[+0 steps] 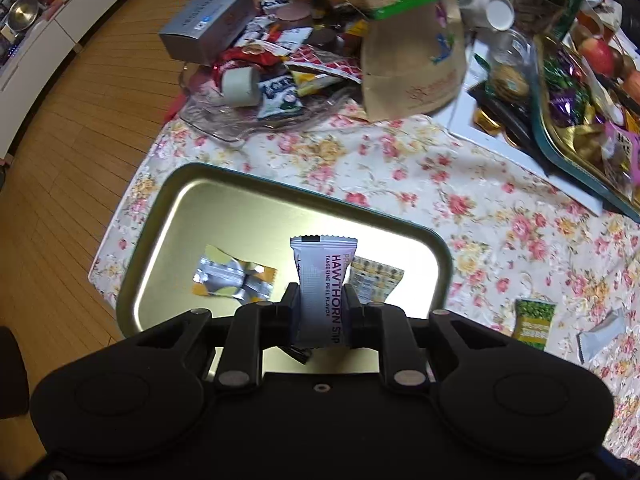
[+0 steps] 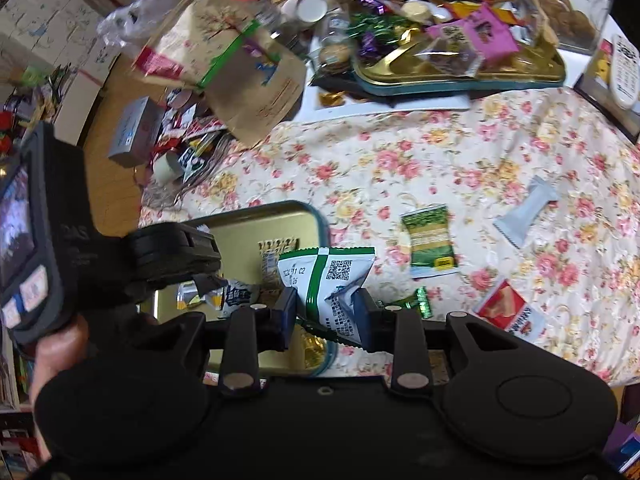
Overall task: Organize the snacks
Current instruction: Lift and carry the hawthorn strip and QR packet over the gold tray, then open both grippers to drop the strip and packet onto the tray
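Here, both tools hold snacks above the gold tray [image 1: 168, 216] on the floral surface [image 1: 400, 184].
The left tool [image 1: 323, 300] pinches a white hawthorn strip [image 1: 320, 276]; the right tool [image 2: 325, 308] clamps a green-and-white packet [image 2: 332, 276].

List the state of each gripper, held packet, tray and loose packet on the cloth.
left gripper: shut on white hawthorn packet, upright
right gripper: shut on green-and-white packet
gold tray: holds two wrapped snacks
green pea packet: flat on cloth
grey packet: flat on cloth
red-and-white packet: flat on cloth
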`<state>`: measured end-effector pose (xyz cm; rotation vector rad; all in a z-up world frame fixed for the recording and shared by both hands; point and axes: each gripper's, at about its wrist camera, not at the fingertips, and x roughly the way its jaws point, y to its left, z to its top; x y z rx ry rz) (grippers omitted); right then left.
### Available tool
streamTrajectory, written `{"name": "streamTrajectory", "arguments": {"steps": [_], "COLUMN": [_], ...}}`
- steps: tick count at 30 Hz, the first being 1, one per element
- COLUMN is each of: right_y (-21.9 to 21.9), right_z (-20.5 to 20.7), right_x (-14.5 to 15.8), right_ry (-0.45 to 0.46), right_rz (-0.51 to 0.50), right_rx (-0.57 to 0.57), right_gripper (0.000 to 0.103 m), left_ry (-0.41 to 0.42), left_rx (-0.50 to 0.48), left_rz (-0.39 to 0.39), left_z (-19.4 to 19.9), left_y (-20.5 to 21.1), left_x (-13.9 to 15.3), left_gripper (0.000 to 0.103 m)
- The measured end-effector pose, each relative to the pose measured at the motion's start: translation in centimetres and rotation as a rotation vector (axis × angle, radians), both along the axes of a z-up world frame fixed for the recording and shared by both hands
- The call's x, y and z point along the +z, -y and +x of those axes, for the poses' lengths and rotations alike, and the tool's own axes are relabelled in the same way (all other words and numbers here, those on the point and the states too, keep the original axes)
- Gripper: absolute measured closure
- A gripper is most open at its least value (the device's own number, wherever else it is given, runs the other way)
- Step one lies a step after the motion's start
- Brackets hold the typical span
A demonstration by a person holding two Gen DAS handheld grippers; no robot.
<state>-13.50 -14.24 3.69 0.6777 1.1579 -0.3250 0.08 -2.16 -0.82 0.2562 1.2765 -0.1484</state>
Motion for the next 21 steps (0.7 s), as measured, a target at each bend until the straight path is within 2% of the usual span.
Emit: {"name": "streamTrajectory", "arguments": {"steps": [5,10,15,19,21], "right_y": [-2.5,-3.5,-4.1,-4.6,-5.0], "right_z": [2.2,3.5,4.5,5.1,5.3], "right_x": [-1.5,-2.1,-2.7,-3.2,-3.4], "right_ry": [-0.035,-0.033,-0.036,-0.045,-0.047], "right_rz": [-0.022,-0.009,0.004,0.001,-0.001], "right_rx": [0.059,0.083,0.082,0.095,0.105], "right_gripper": [0.070,0.070,0.070,0.069,0.065], "left_ry": [0.042,0.043,0.021,-0.001,-0.016], "left_rx": [0.067,0.131,0.198,0.202,0.202], "left_rz": [0.012,-0.055,-0.100,-0.096,-0.096], "left_z": [1.7,3.3,4.3,4.5,4.5], "left_y": [-2.6,-5.1,-7.0,-7.5,-7.6], "left_x": [0.6,1.4,1.5,1.3,1.1], "left_gripper": [0.075,0.069,0.069,0.069,0.069]}}
